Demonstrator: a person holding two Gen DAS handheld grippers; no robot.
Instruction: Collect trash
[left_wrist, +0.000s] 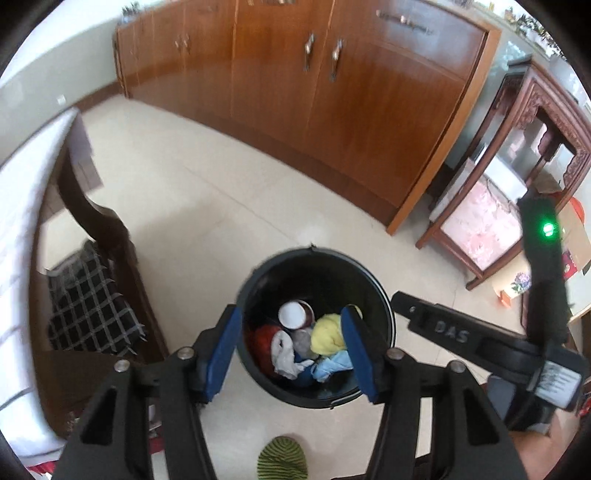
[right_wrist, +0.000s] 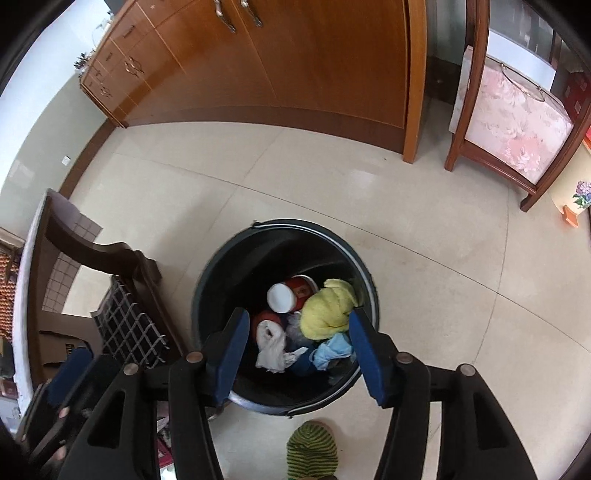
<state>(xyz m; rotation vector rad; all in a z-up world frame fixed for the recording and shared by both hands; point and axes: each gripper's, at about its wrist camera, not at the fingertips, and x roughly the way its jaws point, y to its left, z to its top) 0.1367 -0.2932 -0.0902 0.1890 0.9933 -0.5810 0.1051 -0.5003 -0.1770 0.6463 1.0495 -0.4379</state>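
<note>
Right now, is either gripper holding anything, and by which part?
Nothing is held. The left gripper and right gripper are open above the black bin.

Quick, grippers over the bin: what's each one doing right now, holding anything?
Left gripper: open, nothing between the pads, above the black bin.
Right gripper: open, holding nothing, above the same bin.

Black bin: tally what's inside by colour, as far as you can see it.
In the black bin, visible items:
Red: 2, a red cup and a red piece
Yellow: 1, a yellow cloth
White: 1, a white bag
Light blue: 1, a blue wad
Total: 5; anything buried is hidden.
</note>
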